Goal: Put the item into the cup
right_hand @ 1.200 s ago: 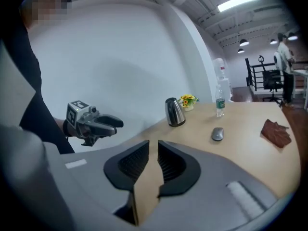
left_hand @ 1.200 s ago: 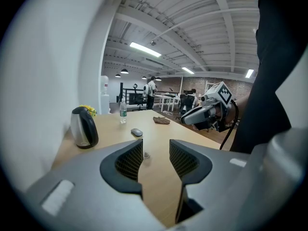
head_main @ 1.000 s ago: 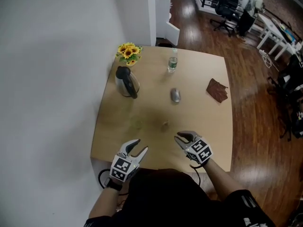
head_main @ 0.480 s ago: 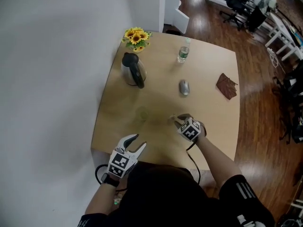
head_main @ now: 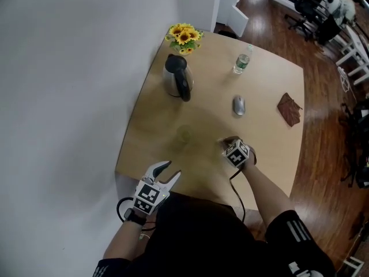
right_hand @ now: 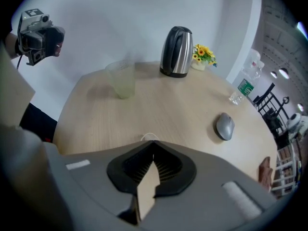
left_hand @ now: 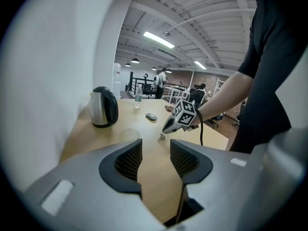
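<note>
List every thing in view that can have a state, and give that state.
left hand-held gripper: open, empty.
right hand-held gripper: jaws closing shut, tips at the small white item; grip unclear.
small white item: not yet in the cup, at the right hand-held gripper's tips.
cup: upright, nothing seen inside.
kettle: upright, lid down.
bottle: upright.
brown cloth: crumpled.
</note>
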### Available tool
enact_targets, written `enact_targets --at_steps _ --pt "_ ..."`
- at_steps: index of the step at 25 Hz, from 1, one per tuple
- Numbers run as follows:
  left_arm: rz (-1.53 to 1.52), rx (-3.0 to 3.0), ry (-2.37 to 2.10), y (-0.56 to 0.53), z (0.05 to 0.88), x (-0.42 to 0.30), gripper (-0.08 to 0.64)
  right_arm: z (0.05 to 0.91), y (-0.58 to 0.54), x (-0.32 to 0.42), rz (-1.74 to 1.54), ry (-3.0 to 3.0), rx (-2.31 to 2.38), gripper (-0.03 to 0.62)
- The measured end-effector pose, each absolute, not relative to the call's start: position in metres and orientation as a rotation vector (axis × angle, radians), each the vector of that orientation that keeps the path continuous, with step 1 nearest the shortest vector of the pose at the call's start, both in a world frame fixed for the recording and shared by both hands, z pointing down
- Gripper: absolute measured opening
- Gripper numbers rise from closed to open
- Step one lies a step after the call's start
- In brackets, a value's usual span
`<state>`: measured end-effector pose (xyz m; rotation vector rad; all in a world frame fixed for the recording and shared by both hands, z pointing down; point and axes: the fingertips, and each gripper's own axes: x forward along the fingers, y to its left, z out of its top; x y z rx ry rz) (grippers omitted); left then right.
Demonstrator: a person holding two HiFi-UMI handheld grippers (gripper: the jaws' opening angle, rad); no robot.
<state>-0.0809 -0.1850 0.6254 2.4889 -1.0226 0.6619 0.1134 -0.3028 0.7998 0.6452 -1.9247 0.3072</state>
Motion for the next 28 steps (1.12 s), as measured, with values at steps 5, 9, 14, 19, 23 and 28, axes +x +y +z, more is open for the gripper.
enact_targets --at_steps 5,9,14,19,23,28 --pt "0.646 2.503 -1.037 -0.193 0.620 -0.085 0.178 0.778 -0.307 0.100 0.336 -1.979 0.685 0.009" --pt "0.631 2.515 -1.046 -0.203 0.620 -0.088 0.179 0.727 -0.321 0.061 0.294 -2.119 0.703 0.009" --pt "0.596 2.529 -1.056 -0.211 0.613 -0.093 0.181 0.646 -0.328 -0.012 0.154 -2.320 0.646 0.009" --pt "0.586 2.523 -1.060 -0.204 0.615 -0.102 0.181 0.642 -0.312 -0.064 0.020 -2.311 0.510 0.009" --pt "0.590 2.505 -1.060 -0.195 0.619 -0.114 0.181 0.680 -0.307 -0.072 0.051 -2.224 0.474 0.009" --pt "0.591 2.485 -1.058 -0.188 0.623 -0.127 0.181 0.719 -0.303 -0.067 0.102 -2.111 0.454 0.009"
